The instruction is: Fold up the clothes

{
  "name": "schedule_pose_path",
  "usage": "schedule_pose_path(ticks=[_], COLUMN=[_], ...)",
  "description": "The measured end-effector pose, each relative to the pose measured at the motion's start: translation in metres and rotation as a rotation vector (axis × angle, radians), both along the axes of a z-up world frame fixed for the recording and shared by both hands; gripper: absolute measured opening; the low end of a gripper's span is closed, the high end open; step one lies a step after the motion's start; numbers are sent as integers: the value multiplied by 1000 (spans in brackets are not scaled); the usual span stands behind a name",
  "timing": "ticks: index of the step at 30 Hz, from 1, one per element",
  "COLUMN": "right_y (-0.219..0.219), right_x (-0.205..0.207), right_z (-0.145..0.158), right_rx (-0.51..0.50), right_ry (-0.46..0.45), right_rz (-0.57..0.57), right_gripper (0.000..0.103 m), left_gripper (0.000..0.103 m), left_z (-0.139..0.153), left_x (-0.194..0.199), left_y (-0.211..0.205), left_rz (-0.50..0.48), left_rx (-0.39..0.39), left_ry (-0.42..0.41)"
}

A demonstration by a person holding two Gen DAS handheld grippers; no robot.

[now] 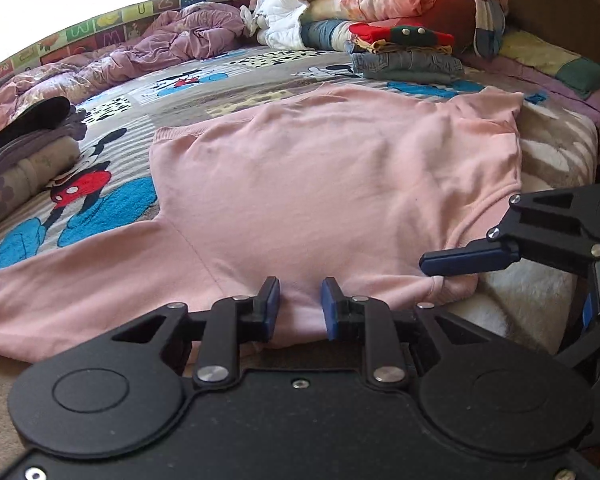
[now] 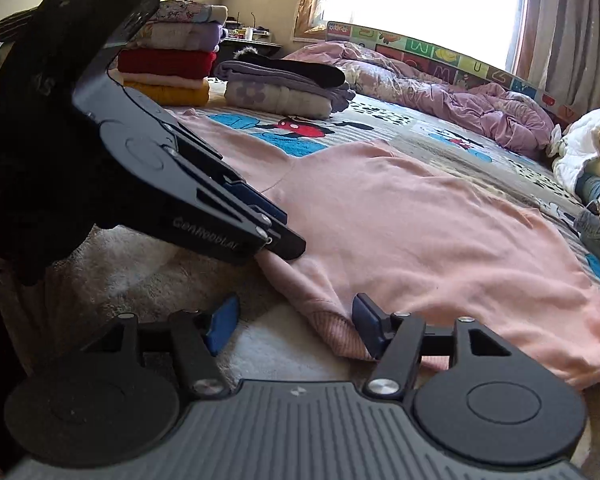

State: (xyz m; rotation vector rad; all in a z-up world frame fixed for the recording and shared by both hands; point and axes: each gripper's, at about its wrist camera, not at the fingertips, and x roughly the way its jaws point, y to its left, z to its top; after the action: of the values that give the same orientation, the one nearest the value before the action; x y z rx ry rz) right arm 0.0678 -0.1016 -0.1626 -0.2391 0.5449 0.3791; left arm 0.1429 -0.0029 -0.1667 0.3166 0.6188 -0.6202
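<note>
I see a bed covered by a cartoon-mouse printed blanket (image 1: pixel 112 160). Spread flat on it lies a pale pink cotton sweatshirt (image 1: pixel 320 184), with folded clothes stacks (image 2: pixel 288 88) and a rumpled lilac quilt (image 2: pixel 452 96) around it.

One pink sweatshirt (image 1: pixel 332 184), two hand-held grippers, three folded clothes stacks, one purple duvet (image 1: pixel 148 48)

Pink sweatshirt (image 1: pixel 320 184) sleeve cut off at left edge; left tongs (image 2: pixel 278 236) tips hide its hem.
</note>
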Motion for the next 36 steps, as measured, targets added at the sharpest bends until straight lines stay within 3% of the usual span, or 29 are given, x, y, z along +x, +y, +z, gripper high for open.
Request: schedule_pose_path(ticks=[7, 11, 14, 18, 21, 22, 24, 29, 30, 34, 36], right_y=[-8, -28, -53, -86, -108, -115, -126, -140, -143, -147, -160], right_x=[-20, -47, -53, -50, -39, -33, -17, 20, 18, -9, -14], right_z=[1, 3, 12, 32, 38, 39, 39, 4, -5, -5, 4], right_rx=[3, 29, 89, 117, 73, 75, 79, 46, 87, 88, 126], right_ry=[3, 15, 12, -68, -96, -96, -95, -11, 14, 31, 108], right_rz=[24, 42, -13, -116, -165, -174, -182, -200, -211, -138, -102], right_gripper=[63, 64, 61, 61, 61, 61, 63, 64, 64, 66, 69], left_gripper=[21, 21, 21, 21, 26, 32, 33, 35, 35, 36, 37], left_z=[2, 14, 23, 25, 12, 7, 2, -1, 0, 1, 5], left_x=[-22, -29, -31, -29, -27, -28, -31, -37, -38, -39, -37], left_y=[-8, -16, -30, -47, -58, -61, -64, -63, -65, -69, -70], left_rz=[34, 65, 77, 71, 48, 51, 59, 80, 76, 70, 60], left_rx=[76, 40, -32, -93, -42, -23, -1, 6, 20, 61, 71], left_ry=[-48, -73, -93, -44, 34, 45, 57, 63, 58, 56, 72])
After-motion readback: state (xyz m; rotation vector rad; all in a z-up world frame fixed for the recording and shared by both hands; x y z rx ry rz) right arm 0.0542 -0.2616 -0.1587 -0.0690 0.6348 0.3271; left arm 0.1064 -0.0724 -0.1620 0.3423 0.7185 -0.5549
